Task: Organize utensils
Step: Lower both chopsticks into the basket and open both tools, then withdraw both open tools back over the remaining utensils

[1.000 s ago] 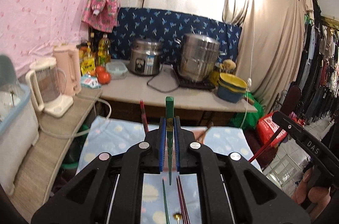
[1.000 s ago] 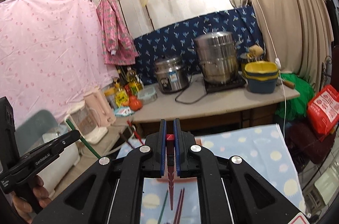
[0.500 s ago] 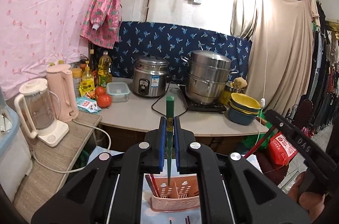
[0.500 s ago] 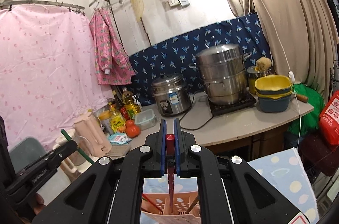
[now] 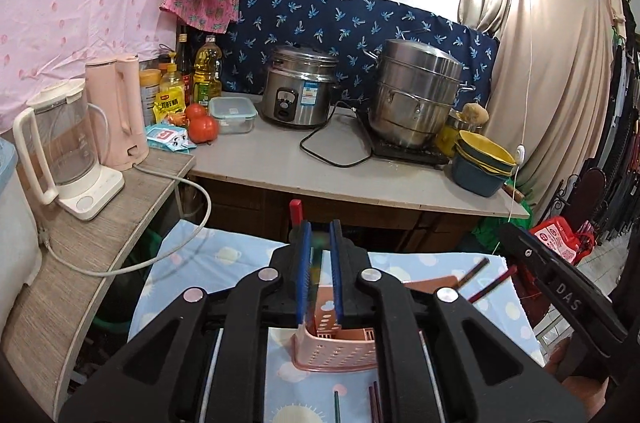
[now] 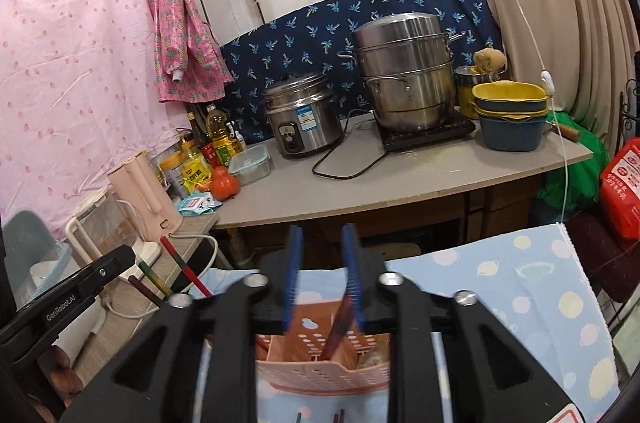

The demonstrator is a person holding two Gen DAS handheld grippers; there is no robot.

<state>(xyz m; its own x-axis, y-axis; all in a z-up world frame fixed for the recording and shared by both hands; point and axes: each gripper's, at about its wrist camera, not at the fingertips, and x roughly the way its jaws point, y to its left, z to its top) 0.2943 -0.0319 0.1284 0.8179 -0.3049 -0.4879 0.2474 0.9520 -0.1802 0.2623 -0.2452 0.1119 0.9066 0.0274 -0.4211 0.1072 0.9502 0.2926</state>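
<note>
A pink perforated basket [image 5: 336, 355] [image 6: 320, 375] stands on the pale blue patterned cloth [image 5: 188, 255], just beneath both grippers. My left gripper [image 5: 320, 229] is opening; a blurred green chopstick [image 5: 320, 251] hangs loose between its blue pads, over the basket. My right gripper [image 6: 322, 229] is opening too, wider. A dark red chopstick [image 6: 338, 327] leans free by its right pad, its lower end in the basket. Other chopsticks [image 6: 184, 265] [image 5: 490, 285] poke out of the basket, their lower ends hidden. A green chopstick [image 5: 337, 405] and dark red ones [image 5: 374, 403] lie on the cloth.
Behind the cloth-covered table runs a counter [image 5: 280, 171] with a rice cooker [image 5: 298, 89], a steel steamer pot [image 5: 416, 95], stacked bowls [image 5: 480, 163], tomatoes and bottles. A side shelf on the left holds a kettle [image 5: 60, 143] and a pink jug [image 5: 118, 115].
Both grippers have sunk toward the pink basket, which now fills the space under them. Both pairs of jaws have parted and let go of the green and red chopsticks.
</note>
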